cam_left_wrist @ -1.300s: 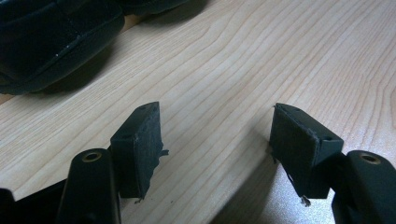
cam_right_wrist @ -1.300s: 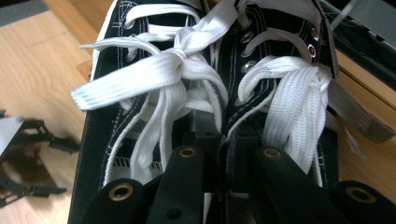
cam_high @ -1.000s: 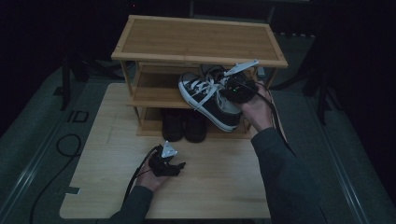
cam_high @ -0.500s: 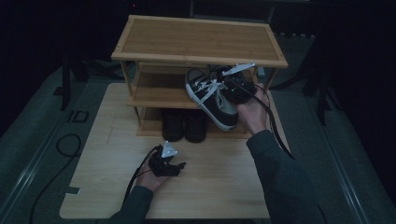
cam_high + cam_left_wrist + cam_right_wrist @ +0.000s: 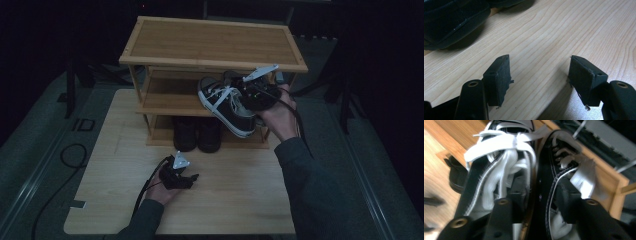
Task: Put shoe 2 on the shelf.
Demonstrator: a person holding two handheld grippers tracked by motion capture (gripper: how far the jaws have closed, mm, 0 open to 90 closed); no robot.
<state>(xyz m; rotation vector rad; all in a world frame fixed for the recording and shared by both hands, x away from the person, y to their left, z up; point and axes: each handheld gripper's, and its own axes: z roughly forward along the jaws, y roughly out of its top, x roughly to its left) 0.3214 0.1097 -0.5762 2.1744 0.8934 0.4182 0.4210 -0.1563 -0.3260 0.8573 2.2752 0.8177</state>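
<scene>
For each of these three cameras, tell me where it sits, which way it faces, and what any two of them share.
High view: above the table, looking forward and down at the rack; both forearms show, with the left gripper and right gripper.
Left gripper view: rides the left gripper, facing along the tabletop toward a dark shoe; jaws apart, empty.
Right gripper view: rides the right gripper, facing down onto two sneakers; one jaw inside each.
Shared: high and right gripper views both show the sneakers.

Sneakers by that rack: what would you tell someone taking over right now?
Left tool: open, empty, low over the table.
Right tool: jaws have just been opening, one in each of the sneakers, their inner walls between them.
Sneakers: at the middle shelf, toes tilted past its front edge.
Black shoes: bottom shelf.
Left: probably draw the tool out and check that the sneakers sit square.
</scene>
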